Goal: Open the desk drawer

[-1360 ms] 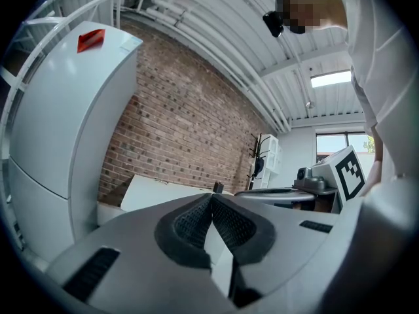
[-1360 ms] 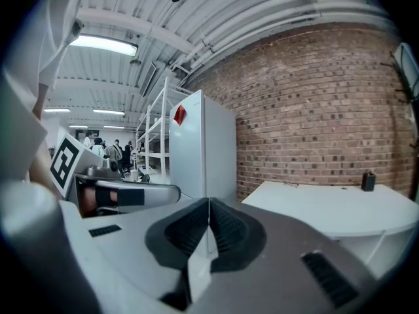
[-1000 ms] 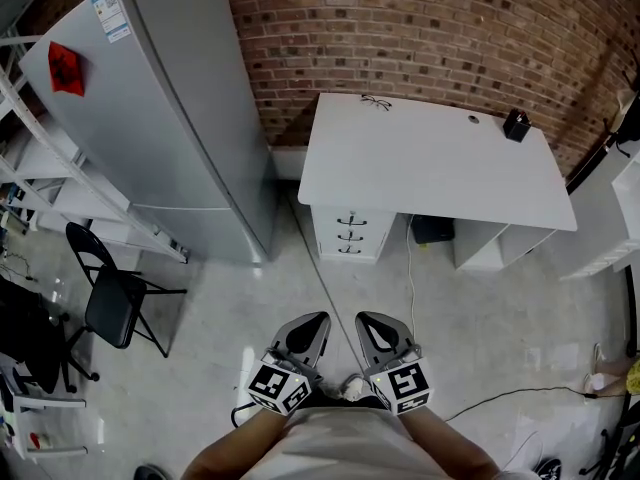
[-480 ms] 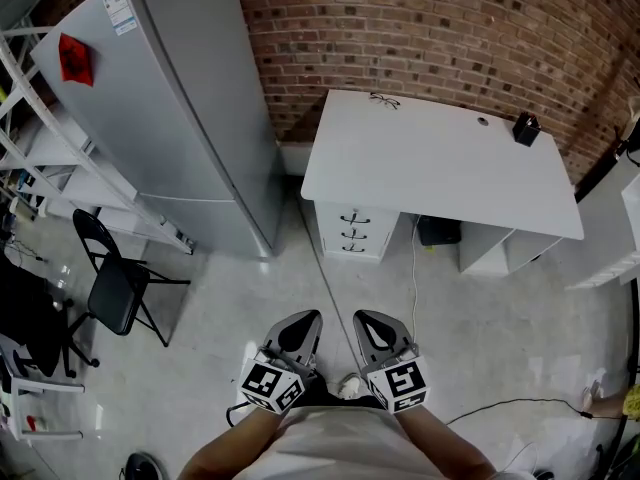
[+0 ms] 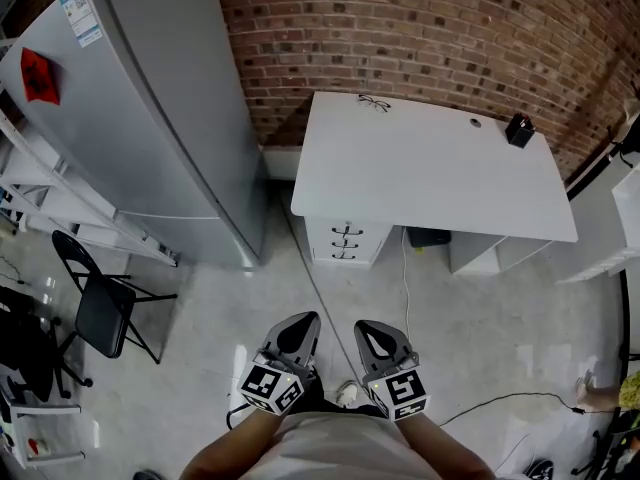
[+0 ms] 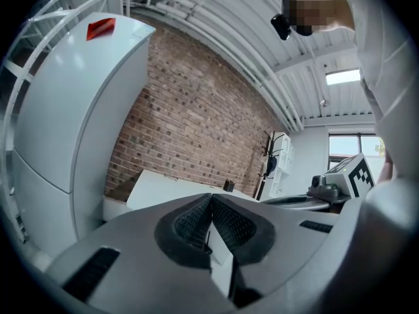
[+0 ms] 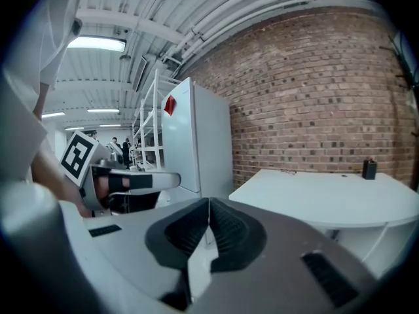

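Left gripper and right gripper, fingers pressed together and empty, hang well apart from the drawers under the table.

The surface stands against the brick wall. The drawer stack sits under its left end, and the refrigerator stands to its left. Glasses and a small box lie along its back edge.
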A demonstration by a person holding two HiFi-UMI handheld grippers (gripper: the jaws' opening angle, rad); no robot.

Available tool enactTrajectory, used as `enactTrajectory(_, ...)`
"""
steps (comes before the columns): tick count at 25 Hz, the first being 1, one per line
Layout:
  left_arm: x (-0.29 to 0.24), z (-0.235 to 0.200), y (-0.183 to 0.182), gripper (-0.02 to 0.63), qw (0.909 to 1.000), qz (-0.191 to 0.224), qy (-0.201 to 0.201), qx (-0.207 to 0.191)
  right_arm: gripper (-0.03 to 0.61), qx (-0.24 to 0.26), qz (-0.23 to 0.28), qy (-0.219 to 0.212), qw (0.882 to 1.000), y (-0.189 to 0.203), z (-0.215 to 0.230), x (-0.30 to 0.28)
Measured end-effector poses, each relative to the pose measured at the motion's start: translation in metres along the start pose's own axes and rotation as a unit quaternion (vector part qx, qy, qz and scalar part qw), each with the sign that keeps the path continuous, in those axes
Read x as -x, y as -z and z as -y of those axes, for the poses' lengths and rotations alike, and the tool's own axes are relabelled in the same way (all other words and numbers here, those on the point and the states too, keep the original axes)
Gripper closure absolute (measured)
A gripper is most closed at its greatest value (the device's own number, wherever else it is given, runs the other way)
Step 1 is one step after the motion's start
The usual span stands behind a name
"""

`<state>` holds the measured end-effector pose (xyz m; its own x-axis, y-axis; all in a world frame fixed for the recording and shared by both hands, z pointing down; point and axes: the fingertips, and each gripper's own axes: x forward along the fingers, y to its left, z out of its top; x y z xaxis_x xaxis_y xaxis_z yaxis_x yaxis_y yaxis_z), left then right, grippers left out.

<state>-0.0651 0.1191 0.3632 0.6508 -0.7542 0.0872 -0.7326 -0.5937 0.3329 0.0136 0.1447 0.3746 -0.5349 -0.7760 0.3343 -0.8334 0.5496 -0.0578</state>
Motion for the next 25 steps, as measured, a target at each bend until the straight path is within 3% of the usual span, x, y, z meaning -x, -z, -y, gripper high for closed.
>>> enactTrajectory(13, -0.065, -0.093, -0.017, 0.606, 0.9973, -0.009, 0.06, 0.042, 0.561, 0.014, -0.039, 0.052, 0.998, -0.026, 0.018, -0.101)
enactTrajectory(20, -0.077, -0.11, -0.019, 0.606, 0.9949, -0.008, 0.082, 0.058, 0.561, 0.031, -0.059, 0.06, 0.996, -0.032, 0.016, -0.118)
enactTrajectory(25, -0.089, -0.11, -0.023, 0.606, 0.9945, -0.01, 0.084, 0.062, 0.561, 0.044, -0.062, 0.081, 0.994, -0.04, 0.045, -0.122)
